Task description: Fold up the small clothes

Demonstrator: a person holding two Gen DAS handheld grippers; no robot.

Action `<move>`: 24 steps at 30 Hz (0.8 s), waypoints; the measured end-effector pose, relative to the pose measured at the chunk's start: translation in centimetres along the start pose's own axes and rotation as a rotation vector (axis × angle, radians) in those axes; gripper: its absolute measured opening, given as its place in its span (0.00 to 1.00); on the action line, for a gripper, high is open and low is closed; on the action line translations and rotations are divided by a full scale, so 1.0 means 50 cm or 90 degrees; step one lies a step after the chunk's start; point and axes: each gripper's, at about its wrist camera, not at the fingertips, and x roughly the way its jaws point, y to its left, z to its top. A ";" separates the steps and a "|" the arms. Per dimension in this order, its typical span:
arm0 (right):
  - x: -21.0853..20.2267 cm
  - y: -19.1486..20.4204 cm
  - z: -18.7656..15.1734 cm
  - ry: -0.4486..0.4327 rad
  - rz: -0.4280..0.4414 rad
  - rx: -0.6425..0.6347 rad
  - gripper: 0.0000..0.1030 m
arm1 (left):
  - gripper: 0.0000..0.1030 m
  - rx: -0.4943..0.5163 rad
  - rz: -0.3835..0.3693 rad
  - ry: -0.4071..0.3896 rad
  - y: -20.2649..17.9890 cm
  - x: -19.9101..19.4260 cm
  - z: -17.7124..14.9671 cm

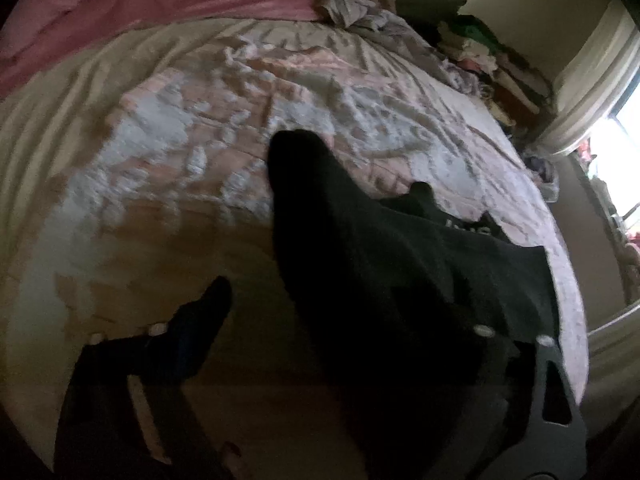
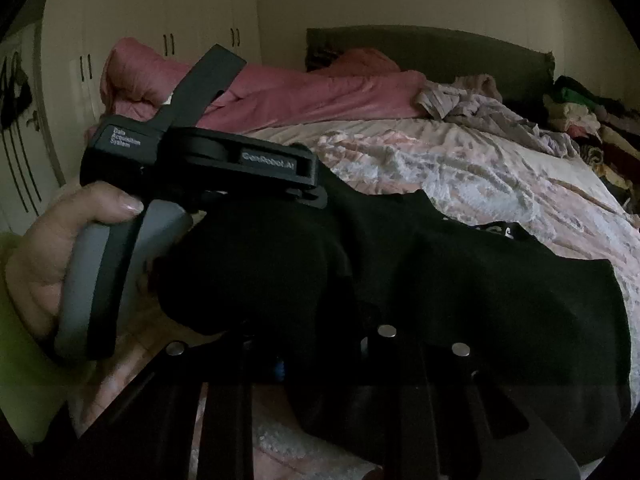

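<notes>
Right wrist view: one black garment [image 2: 460,280] clamped in right claw [image 2: 340,344]; left claw [image 1: 320,300] apart.

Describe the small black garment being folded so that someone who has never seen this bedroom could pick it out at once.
Start at the wide bed with its wrinkled pink-and-white bedspread. Along its near edge, in front of the rumpled pink duvet, lies the small black fabric garment. It is the only black cloth on the bed and carries a band of white lettering.

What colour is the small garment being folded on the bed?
Black, with a bit of white lettering near its top edge; clearest in the right wrist view.
</notes>
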 end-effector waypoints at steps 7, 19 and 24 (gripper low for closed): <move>-0.007 0.000 -0.004 -0.003 -0.001 0.008 0.17 | 0.33 0.016 -0.014 -0.005 -0.021 -0.005 -0.009; -0.083 -0.041 -0.007 -0.046 -0.013 0.040 0.14 | 0.21 0.067 0.010 -0.047 -0.116 -0.076 -0.003; -0.124 -0.070 -0.008 -0.066 -0.019 0.068 0.13 | 0.21 0.095 0.021 -0.062 -0.181 -0.099 0.006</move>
